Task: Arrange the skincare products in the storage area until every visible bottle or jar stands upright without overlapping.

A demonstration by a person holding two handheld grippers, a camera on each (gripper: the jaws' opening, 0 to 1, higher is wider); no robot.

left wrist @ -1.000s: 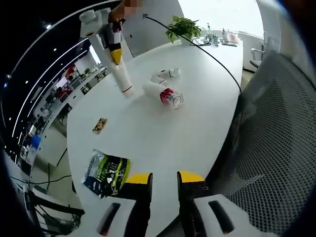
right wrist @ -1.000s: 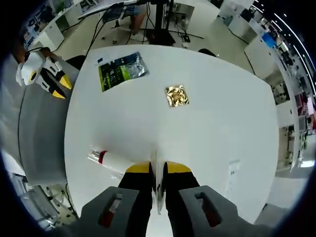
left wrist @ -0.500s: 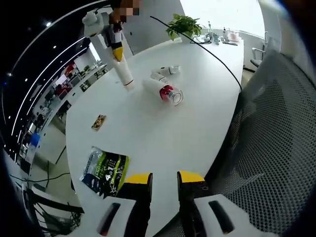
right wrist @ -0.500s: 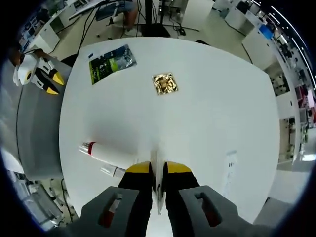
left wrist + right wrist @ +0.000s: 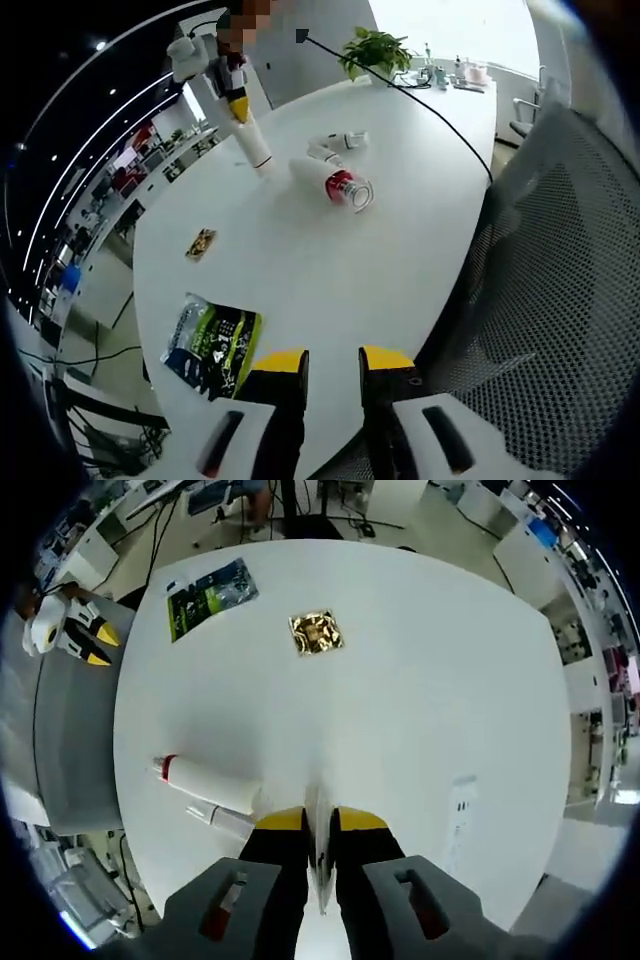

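1. Since 1 s ago, the right gripper point(image 5: 237, 103) has been lifted further off the surface point(image 5: 330, 270) with a white tube point(image 5: 253, 146) clamped in it; in the left gripper view the tube's lower end sat lower over the surface before and is now higher and farther off.
2. In the right gripper view the surface looks smaller, and more is seen now: a second, small tube point(image 5: 222, 820) has come into sight beside the red-banded tube point(image 5: 205, 781).
3. Meaning for the task, as a judgement: 1 product is in hand and being carried, probably to be stood upright; no product is seen standing yet.
4. Left on the surface, lying down in the left gripper view: a red-banded bottle with a clear cap point(image 5: 333, 184) and 2 small white items point(image 5: 336, 145) touching or just beside it. All need righting.
5. Other items: a green sachet point(image 5: 211, 340), a gold foil packet point(image 5: 201, 242), a black cable point(image 5: 420, 105), a potted plant point(image 5: 373, 54) at the far edge, a mesh chair point(image 5: 540, 300).
6. Pose: the right gripper point(image 5: 319, 822) is closed on the white tube point(image 5: 318, 830), held nose-down high over the surface.
7. The left gripper point(image 5: 333, 362) is held low at the near edge by the sachet, jaws parted, nothing between them; it is seen at the far left of the right gripper view point(image 5: 92, 645).
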